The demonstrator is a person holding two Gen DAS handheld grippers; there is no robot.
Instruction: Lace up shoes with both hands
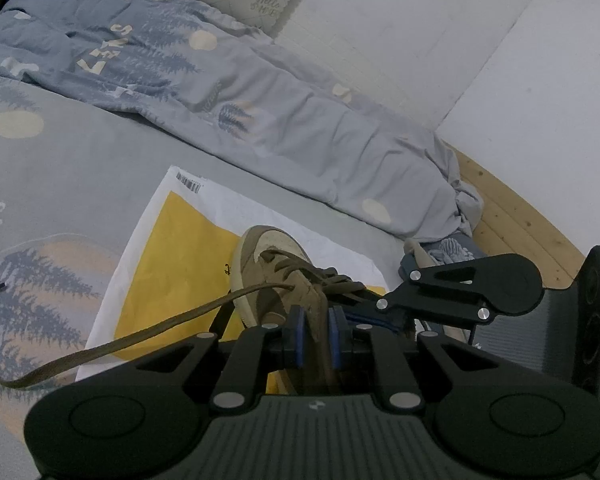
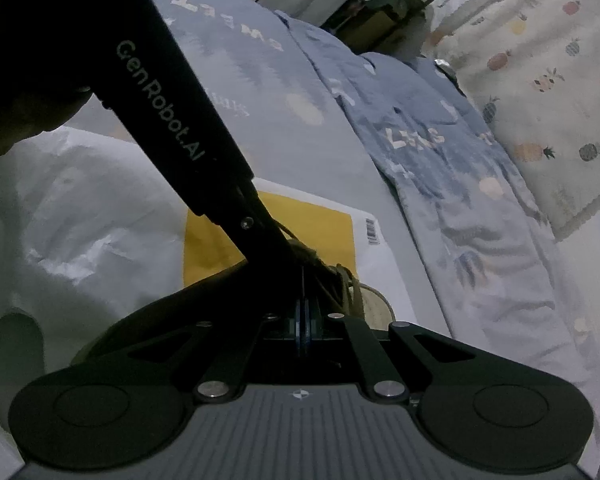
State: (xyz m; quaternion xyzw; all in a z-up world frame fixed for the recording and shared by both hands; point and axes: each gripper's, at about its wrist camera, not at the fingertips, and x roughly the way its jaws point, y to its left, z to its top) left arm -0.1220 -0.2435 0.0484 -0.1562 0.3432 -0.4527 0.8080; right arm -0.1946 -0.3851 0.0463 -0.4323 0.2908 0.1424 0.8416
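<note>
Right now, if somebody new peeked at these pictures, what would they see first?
Probably the brown shoe standing on a yellow and white bag on the bed, with the left tongs pinching its side. Next, the long brown lace trailing off to the left over the grey bedsheet, beside the crumpled blue quilt.

Shoe (image 1: 274, 276) on paper bag (image 1: 172, 248) on bed (image 1: 80, 168), quilt (image 1: 220, 92) behind, lace (image 1: 140, 334) trailing left

The shoe (image 1: 268, 276) looks like matt brown suede with a flat woven lace (image 1: 140, 338); the bed sheet (image 1: 80, 168) is soft cotton cloth; the left tool (image 1: 316, 334) is matt black plastic with blue rubbery pads (image 1: 298, 336)
</note>
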